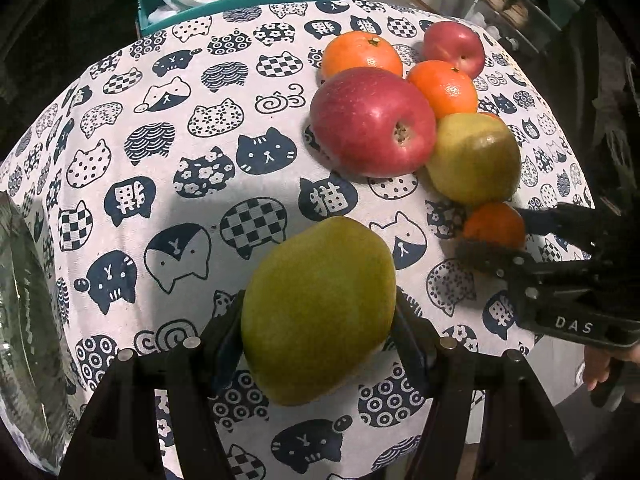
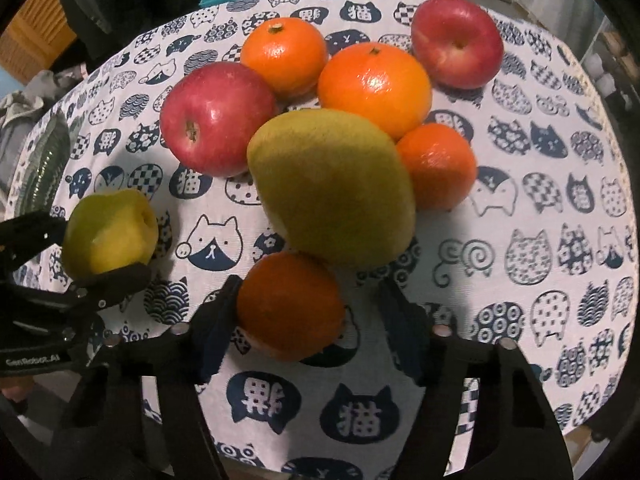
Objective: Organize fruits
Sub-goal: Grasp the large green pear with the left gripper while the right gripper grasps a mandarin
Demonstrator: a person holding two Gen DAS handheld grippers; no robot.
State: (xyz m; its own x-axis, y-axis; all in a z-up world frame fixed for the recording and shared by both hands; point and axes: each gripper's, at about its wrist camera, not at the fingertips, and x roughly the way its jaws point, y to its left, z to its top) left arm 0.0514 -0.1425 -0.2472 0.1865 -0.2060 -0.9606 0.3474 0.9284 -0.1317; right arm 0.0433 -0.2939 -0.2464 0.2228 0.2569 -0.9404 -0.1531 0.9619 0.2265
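My left gripper (image 1: 319,312) is shut on a green pear (image 1: 318,310), both fingers against its sides; it also shows in the right wrist view (image 2: 108,234). My right gripper (image 2: 308,312) is open around a small orange (image 2: 290,306); its left finger touches the fruit and the right finger (image 2: 400,320) stands apart. That orange shows in the left wrist view (image 1: 495,226). Beyond lie a second green pear (image 2: 332,188), two red apples (image 2: 218,118) (image 2: 456,40) and three more oranges (image 2: 374,88) (image 2: 285,56) (image 2: 438,166).
The round table wears a cat-print cloth (image 1: 200,160). A clear glass bowl (image 1: 28,340) stands at the left edge. A teal bin (image 1: 240,0) sits behind the table. Shelves (image 1: 520,4) stand at the far right.
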